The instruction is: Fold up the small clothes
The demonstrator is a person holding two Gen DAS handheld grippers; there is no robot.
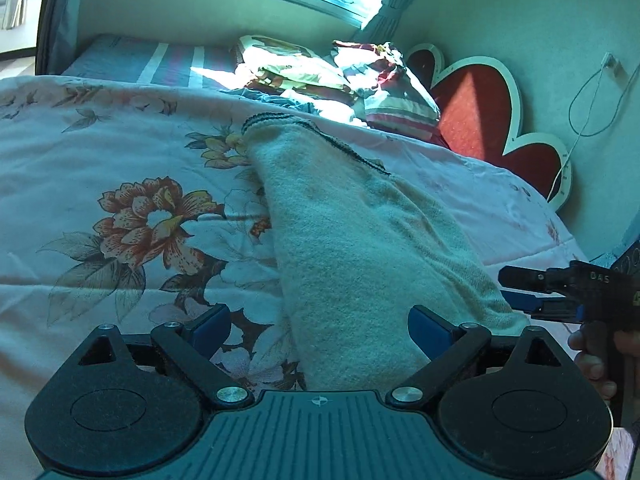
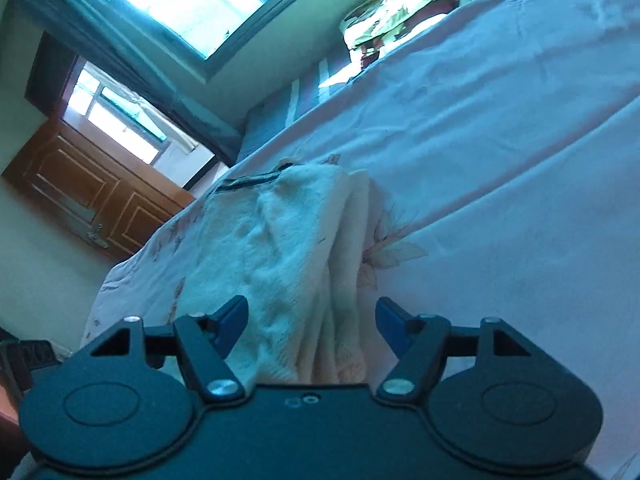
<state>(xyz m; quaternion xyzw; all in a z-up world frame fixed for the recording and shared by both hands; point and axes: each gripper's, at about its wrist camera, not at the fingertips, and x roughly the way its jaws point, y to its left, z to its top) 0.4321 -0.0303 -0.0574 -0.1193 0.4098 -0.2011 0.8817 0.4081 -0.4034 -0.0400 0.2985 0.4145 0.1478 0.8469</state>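
A cream fuzzy garment (image 1: 352,240) with a dark-trimmed hem lies folded lengthwise on the floral bedspread (image 1: 100,140). My left gripper (image 1: 320,330) is open just above its near end, with the blue pads wide apart; the cloth runs between them and is not pinched. My right gripper (image 1: 510,290) comes in from the right at the garment's near right edge, its fingers apart. In the right wrist view the same garment (image 2: 288,240) shows layered folds, and the right gripper (image 2: 312,320) is open over its near end with nothing clamped.
A heap of bedding and clothes (image 1: 312,72) and a striped pillow (image 1: 396,96) lie at the head of the bed, by a red heart-shaped headboard (image 1: 480,112). A white cable (image 1: 592,96) hangs on the wall. A wooden door (image 2: 100,196) stands beyond the bed.
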